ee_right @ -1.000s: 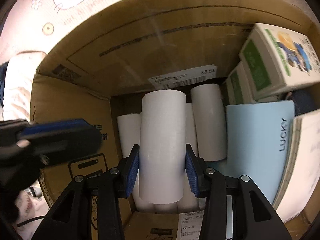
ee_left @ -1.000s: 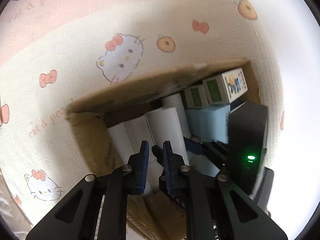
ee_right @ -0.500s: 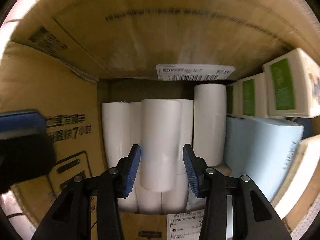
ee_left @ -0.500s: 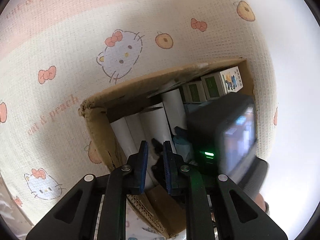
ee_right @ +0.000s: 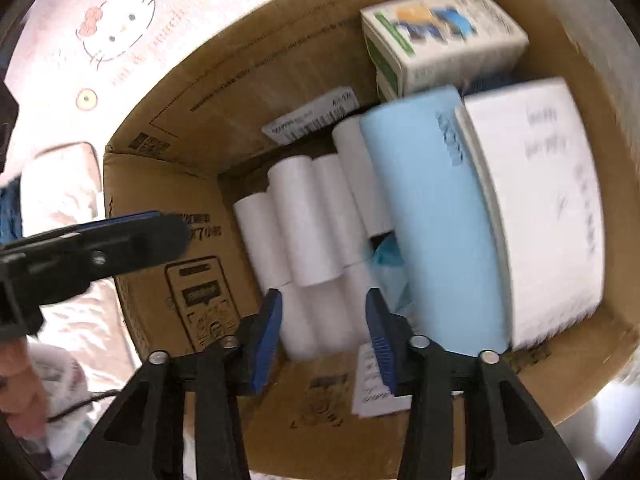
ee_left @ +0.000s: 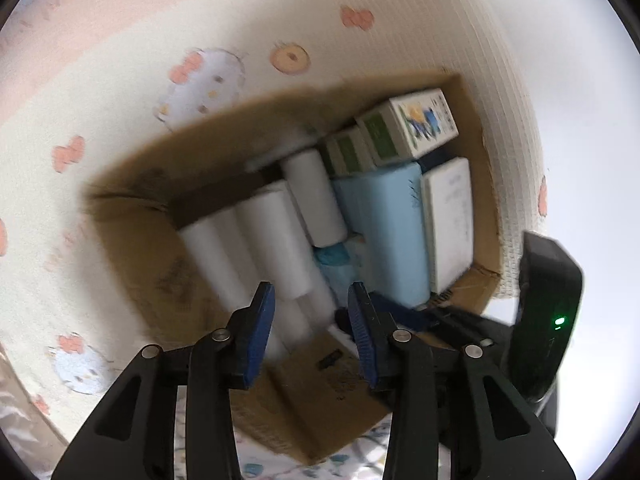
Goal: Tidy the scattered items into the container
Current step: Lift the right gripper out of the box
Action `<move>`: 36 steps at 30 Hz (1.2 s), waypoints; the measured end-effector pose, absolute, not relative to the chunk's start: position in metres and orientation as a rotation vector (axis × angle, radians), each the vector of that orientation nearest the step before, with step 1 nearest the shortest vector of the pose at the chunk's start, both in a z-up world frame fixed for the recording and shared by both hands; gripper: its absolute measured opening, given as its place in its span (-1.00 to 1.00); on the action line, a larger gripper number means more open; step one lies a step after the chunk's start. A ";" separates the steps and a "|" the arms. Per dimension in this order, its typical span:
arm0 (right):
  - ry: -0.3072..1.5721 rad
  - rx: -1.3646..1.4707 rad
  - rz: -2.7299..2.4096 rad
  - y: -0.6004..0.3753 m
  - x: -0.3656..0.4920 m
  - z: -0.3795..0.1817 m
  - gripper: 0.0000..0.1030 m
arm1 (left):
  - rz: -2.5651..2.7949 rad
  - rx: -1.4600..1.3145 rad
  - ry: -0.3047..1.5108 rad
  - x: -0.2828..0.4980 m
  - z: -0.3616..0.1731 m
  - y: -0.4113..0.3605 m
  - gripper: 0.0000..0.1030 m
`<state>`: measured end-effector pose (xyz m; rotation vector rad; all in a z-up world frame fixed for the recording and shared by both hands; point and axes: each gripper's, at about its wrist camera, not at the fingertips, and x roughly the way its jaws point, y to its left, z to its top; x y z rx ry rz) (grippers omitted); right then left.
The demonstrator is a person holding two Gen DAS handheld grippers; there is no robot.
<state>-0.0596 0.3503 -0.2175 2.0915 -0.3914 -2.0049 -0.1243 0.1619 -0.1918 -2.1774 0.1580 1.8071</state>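
A brown cardboard box point(ee_right: 160, 184) holds several white paper rolls point(ee_right: 308, 220), a light blue pack point(ee_right: 436, 216), a white pack point(ee_right: 544, 200) and green-and-white cartons point(ee_right: 440, 52). My right gripper point(ee_right: 324, 320) is open and empty above the box's near wall, with the rolls lying loose beyond it. My left gripper point(ee_left: 310, 312) is open and empty above the box's near edge; the same box point(ee_left: 132, 240), rolls point(ee_left: 276, 240), blue pack point(ee_left: 384, 232) and cartons point(ee_left: 408, 128) show there. The left gripper also shows at the left of the right wrist view point(ee_right: 100, 240).
The box rests on a cream and pink cartoon-cat blanket point(ee_left: 120, 100). The right gripper's black body with a green light point(ee_left: 548, 320) is at the right of the left wrist view. A shipping label point(ee_right: 312, 120) is stuck on the box's far wall.
The right gripper has let go of the white roll, which now lies on the other rolls, and has pulled back. The left gripper has opened from nearly shut.
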 end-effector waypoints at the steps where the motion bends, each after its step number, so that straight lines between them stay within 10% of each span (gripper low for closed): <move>1: -0.429 2.108 -1.998 0.353 -0.057 -0.221 -0.52 | 1.787 -2.201 0.138 -0.124 -0.198 0.164 -0.19; 18: -0.576 2.085 -2.078 0.402 -0.041 -0.227 -0.58 | 1.842 -2.557 0.304 -0.132 -0.286 0.156 -0.35; 36: -0.323 2.131 -2.130 0.379 -0.031 -0.227 -0.58 | 2.112 -2.154 0.457 -0.122 -0.212 0.161 -0.20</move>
